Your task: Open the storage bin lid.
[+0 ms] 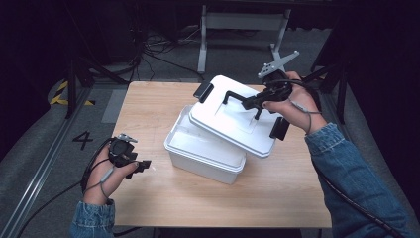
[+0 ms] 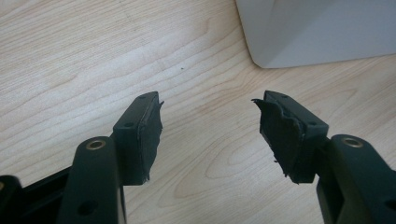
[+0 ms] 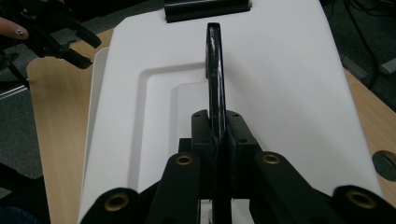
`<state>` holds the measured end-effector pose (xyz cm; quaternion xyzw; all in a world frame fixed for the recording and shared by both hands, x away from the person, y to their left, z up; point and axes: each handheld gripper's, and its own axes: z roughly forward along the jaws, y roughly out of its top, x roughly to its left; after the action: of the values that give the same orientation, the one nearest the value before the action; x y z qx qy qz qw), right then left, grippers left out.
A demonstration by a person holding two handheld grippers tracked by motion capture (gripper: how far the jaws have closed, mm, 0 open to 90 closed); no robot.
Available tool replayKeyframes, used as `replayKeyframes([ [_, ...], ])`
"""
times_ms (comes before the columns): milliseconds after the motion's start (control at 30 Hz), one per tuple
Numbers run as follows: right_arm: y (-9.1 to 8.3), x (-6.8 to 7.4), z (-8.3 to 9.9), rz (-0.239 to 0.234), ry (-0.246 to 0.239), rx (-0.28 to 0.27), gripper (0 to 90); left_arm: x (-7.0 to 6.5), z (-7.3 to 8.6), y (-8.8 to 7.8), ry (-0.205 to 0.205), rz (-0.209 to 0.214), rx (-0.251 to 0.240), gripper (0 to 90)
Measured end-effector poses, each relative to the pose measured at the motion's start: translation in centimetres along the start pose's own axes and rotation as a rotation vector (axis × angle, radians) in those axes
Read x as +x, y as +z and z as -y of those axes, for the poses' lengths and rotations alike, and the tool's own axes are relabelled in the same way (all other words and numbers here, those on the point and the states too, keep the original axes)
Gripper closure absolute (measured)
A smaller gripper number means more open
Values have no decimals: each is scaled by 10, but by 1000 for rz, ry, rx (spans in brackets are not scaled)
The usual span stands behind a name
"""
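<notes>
A white plastic box [image 1: 203,151] stands open in the middle of the wooden table. Its white lid [image 1: 233,119] hangs tilted above the box's right side, with black clips [image 1: 203,90] at both ends. My right gripper [image 1: 253,102] is shut on the lid's black handle [image 3: 214,65], which runs straight up between the pads in the right gripper view. My left gripper [image 1: 143,165] rests at the table's left front, open, with bare wood between its fingertips [image 2: 144,123]. A corner of the white box [image 2: 299,32] lies ahead of it.
The table [image 1: 148,104] has bare wood to the left of and in front of the box. Behind the table stand a grey metal frame [image 1: 242,22] and loose cables on the floor. A round hole [image 3: 386,163] shows in the tabletop to the lid's right.
</notes>
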<state>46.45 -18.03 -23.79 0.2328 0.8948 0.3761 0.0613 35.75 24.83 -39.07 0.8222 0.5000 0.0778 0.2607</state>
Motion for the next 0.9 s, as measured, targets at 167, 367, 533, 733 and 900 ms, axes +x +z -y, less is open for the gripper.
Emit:
replayKeyframes([
  [167,-17,-15,14,42,43,-9,849,1,1,0,-1,0,3,394],
  [367,-32,-30,26,74,79,-24,849,2,1,1,0,-3,5,392],
  [533,-46,-44,39,99,116,-36,849,2,2,1,-6,-3,9,391],
  [733,-57,-55,49,130,141,-40,849,3,2,1,-7,-5,9,390],
  [900,-68,-69,61,164,182,-47,849,2,2,2,-11,-4,13,390],
])
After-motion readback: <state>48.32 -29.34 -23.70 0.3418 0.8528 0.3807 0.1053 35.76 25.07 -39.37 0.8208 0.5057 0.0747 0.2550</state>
